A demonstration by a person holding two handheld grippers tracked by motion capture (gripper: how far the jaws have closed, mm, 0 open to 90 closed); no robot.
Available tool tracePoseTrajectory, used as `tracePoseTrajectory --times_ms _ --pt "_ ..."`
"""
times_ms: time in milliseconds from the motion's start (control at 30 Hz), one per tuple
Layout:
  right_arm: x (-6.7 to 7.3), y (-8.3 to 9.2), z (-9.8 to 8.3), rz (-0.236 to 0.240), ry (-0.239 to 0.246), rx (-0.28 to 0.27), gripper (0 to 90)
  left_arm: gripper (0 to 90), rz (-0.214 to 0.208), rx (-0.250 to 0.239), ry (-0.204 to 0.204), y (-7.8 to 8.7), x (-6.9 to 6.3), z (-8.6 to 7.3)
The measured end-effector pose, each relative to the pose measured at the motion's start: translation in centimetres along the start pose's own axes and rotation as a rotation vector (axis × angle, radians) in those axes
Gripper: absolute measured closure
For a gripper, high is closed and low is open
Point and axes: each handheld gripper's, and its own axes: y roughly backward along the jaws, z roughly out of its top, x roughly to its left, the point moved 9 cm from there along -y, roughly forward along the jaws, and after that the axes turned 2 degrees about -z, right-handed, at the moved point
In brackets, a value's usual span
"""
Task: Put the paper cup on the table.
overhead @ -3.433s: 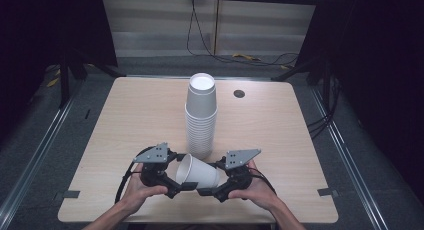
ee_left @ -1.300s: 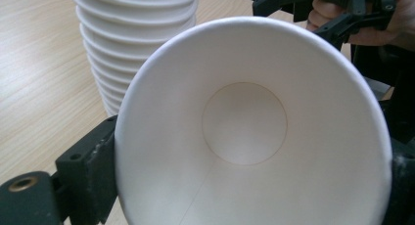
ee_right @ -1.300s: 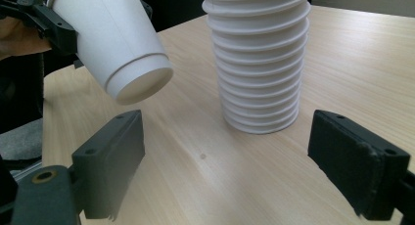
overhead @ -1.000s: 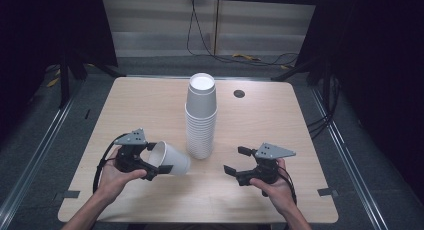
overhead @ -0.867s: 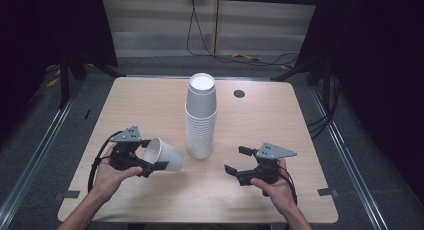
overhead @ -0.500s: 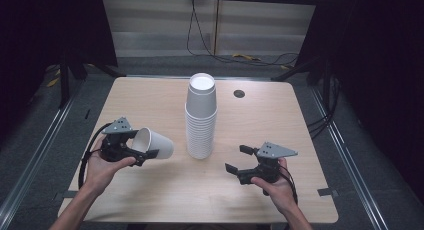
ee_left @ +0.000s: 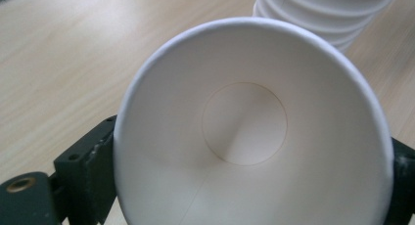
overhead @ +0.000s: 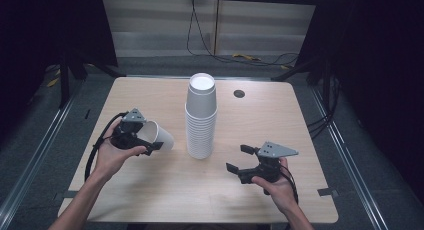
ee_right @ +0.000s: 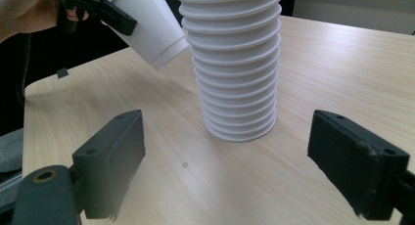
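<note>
Left of the tall stack of cups (overhead: 201,117), my left gripper (overhead: 136,137) has its jaws clamped across the rim of a single white cup (overhead: 159,136), which lies tipped on its side in the air above the tabletop (overhead: 150,190), its base aimed toward the stack. Looking along those jaws, I see straight into the cup's mouth (ee_left: 244,127), rim pinched between the black pads. My right gripper (overhead: 248,161) waits near the tabletop on the other side of the stack, jaws wide apart and holding nothing. To set this cup down well, I judge I should turn my wrist until the cup is upright, keep it well clear of the stack so the base doesn't knock the stack over, lower it until it sits flat on bare wood, and only then ease the squeeze, since a thin paper rim dents easily. Compared with a second ago, my left hand and the cup have travelled away from me and farther left of the stack, and a few seconds back both grippers met at the cup in front of the stack.
</note>
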Motion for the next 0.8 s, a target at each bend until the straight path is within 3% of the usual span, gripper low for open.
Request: tracePoseTrajectory --times_ms 167,467,533,633,800 --pt "-0.6 -0.3 -0.4 -0.007 -0.01 0.022 13.7 7.7 0.013 0.063 -0.024 -1.1 1.0 0.1" --pt "-1.2 -0.3 -1.3 -0.005 -0.028 0.027 13.7 7.7 0.055 0.144 -0.015 -2.2 1.9 0.1" --pt "-1.4 -0.4 -1.5 -0.005 -0.041 0.032 13.8 7.7 0.029 0.164 -0.011 -2.7 1.9 0.0" --pt "-1.3 -0.2 -1.5 -0.007 -0.034 0.031 13.7 7.7 0.063 0.226 -0.024 -3.3 2.4 -0.4" --pt "-1.1 -0.1 -1.2 -0.013 -0.028 0.021 13.8 7.6 0.074 0.269 -0.05 -3.7 2.4 -0.3"
